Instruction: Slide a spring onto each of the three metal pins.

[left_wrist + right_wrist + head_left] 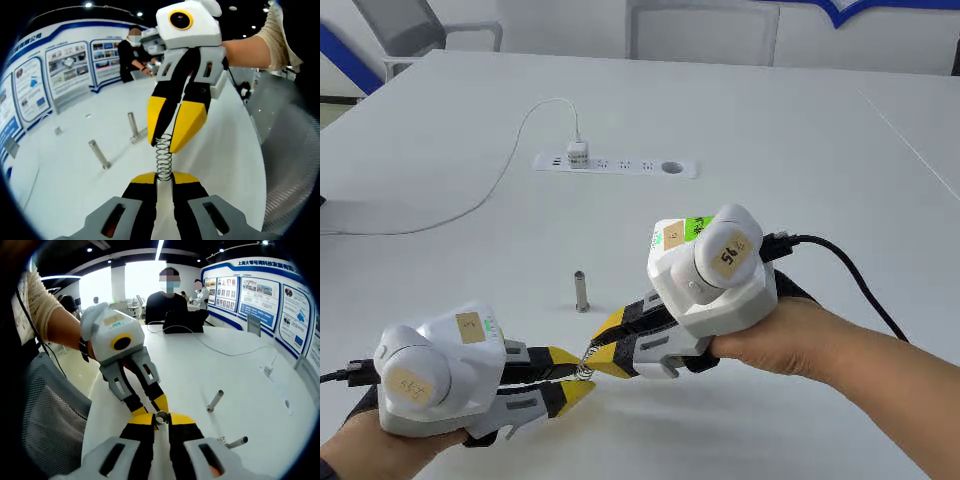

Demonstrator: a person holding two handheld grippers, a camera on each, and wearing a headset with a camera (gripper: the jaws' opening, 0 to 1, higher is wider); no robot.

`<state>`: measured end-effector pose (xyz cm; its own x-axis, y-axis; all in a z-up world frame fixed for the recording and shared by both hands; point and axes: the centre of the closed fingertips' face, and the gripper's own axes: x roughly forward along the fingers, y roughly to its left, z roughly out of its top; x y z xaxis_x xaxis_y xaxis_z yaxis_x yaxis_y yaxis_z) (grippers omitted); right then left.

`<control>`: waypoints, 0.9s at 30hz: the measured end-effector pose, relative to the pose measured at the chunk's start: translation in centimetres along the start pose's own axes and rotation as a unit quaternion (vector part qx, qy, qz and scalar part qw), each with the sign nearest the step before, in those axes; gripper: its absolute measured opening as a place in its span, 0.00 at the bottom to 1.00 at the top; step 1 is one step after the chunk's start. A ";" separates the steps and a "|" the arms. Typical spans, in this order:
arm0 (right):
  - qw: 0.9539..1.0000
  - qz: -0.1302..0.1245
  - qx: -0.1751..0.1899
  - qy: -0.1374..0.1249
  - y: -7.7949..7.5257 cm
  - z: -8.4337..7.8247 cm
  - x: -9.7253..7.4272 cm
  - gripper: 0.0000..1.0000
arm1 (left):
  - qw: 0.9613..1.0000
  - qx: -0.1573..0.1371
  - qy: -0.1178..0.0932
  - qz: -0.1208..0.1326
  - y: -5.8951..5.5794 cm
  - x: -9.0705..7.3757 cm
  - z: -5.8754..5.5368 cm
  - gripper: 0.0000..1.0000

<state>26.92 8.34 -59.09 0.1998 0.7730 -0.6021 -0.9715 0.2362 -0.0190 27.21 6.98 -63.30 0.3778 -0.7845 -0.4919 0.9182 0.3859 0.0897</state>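
You're holding a spring [163, 157] at lower centre, left gripper [163, 176] and right gripper [163, 144] each clamping an end (seemingly a handover); next, free one end for the pin [99, 154].

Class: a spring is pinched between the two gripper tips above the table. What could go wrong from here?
1. The spring is gripped at its ends by the left gripper and the right gripper. If either grip slips, it could bow and flick away across the table.
2. The upright pin stands unsupported close to the grippers, so a careless approach might tip it.
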 end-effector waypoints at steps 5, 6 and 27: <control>1.000 0.002 0.001 -0.004 0.1 0.2 0.1 0.12 | 1.000 -0.005 -0.003 -0.004 -0.3 0.1 0.1 0.11; 1.000 0.002 0.002 -0.005 0.1 0.3 0.1 0.12 | 1.000 -0.007 -0.004 -0.005 -0.3 0.2 0.1 0.11; 1.000 0.001 0.005 -0.010 0.1 0.7 0.2 0.11 | 1.000 -0.026 -0.015 0.004 -0.2 0.4 0.4 0.13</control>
<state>26.92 8.93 -58.61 0.2008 0.7854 -0.5855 -0.9707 0.2402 -0.0108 27.22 6.41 -63.19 0.3883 -0.7951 -0.4658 0.9082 0.4159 0.0472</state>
